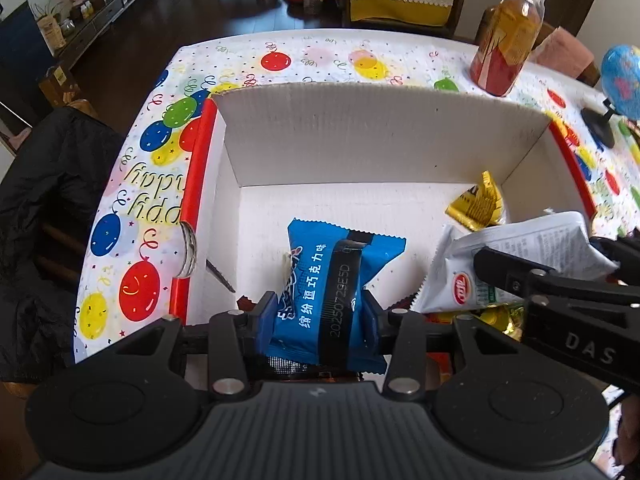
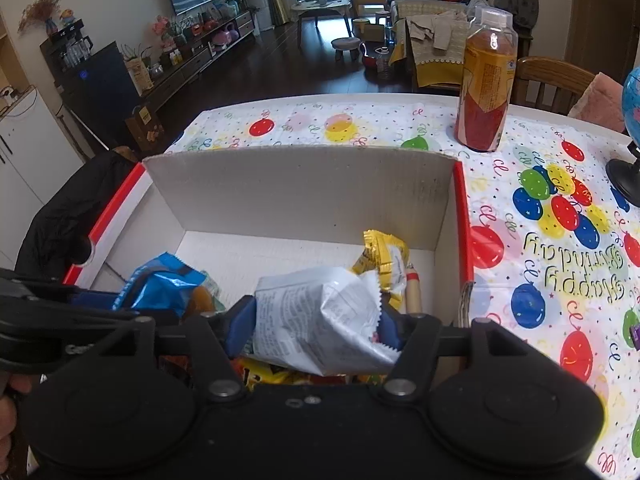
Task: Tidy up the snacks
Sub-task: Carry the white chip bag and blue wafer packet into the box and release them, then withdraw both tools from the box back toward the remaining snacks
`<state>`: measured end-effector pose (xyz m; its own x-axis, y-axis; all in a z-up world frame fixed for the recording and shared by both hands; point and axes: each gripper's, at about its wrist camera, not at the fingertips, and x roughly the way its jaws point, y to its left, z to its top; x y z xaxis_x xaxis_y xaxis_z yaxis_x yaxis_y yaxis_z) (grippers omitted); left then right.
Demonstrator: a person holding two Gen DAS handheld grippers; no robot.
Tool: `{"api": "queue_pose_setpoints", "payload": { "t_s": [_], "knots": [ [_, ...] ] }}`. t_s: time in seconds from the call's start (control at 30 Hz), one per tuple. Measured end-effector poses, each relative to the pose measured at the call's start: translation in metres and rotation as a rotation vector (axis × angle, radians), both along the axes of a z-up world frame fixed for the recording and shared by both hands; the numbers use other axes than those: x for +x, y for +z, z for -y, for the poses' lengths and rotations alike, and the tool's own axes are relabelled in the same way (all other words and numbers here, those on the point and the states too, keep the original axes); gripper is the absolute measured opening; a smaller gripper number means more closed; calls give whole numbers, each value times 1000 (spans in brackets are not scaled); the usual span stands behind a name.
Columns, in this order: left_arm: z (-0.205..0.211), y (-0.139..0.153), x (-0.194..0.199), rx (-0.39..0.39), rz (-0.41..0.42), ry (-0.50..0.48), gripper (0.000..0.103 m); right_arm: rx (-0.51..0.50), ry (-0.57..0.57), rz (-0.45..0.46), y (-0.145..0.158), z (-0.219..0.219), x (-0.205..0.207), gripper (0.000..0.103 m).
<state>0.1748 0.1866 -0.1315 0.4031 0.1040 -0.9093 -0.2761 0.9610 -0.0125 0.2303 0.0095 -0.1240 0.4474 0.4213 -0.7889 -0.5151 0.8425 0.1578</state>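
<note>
Fingers [image 1: 266,312] of the left gripper [image 1: 318,316] are pressed against both sides of a blue snack packet [image 1: 340,280], which is held over the near left part of a white cardboard box [image 1: 380,136]. To its right, the right gripper [image 2: 316,324] is seen over the same box with a crumpled white snack bag [image 2: 320,320] between its blue pads; whether the bag is still pinched cannot be told. A yellow packet [image 1: 478,202] lies in the box's far right corner. Beyond the box, on the balloon-patterned table [image 2: 540,240], an orange bottle [image 2: 486,84] stands upright.
</note>
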Motion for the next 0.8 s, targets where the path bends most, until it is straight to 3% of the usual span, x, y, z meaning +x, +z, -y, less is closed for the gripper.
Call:
{"api": "queue_pose_setpoints", "payload": {
  "t_s": [0.17,0.23,0.33,0.47,0.53,0.8],
  "knots": [
    [4,0,-1,8,-1,-7,44,-2,4,-10,0,3,-2,66],
    [5,1,-3,7,3,-8,49,-6,3,-18,1,5,-4,74],
    [6,3,-7,-3,5,-6,57,6,2,-21,5,10,-9,77],
    [5,8,-14,-8,17,5,60,15,6,-12,12,16,-17,80],
    [6,11,-19,-11,28,10,69,19,5,-3,16,20,-21,83],
    [13,32,-36,-17,86,13,80,51,-8,30,34,39,-37,89]
  ]
}}
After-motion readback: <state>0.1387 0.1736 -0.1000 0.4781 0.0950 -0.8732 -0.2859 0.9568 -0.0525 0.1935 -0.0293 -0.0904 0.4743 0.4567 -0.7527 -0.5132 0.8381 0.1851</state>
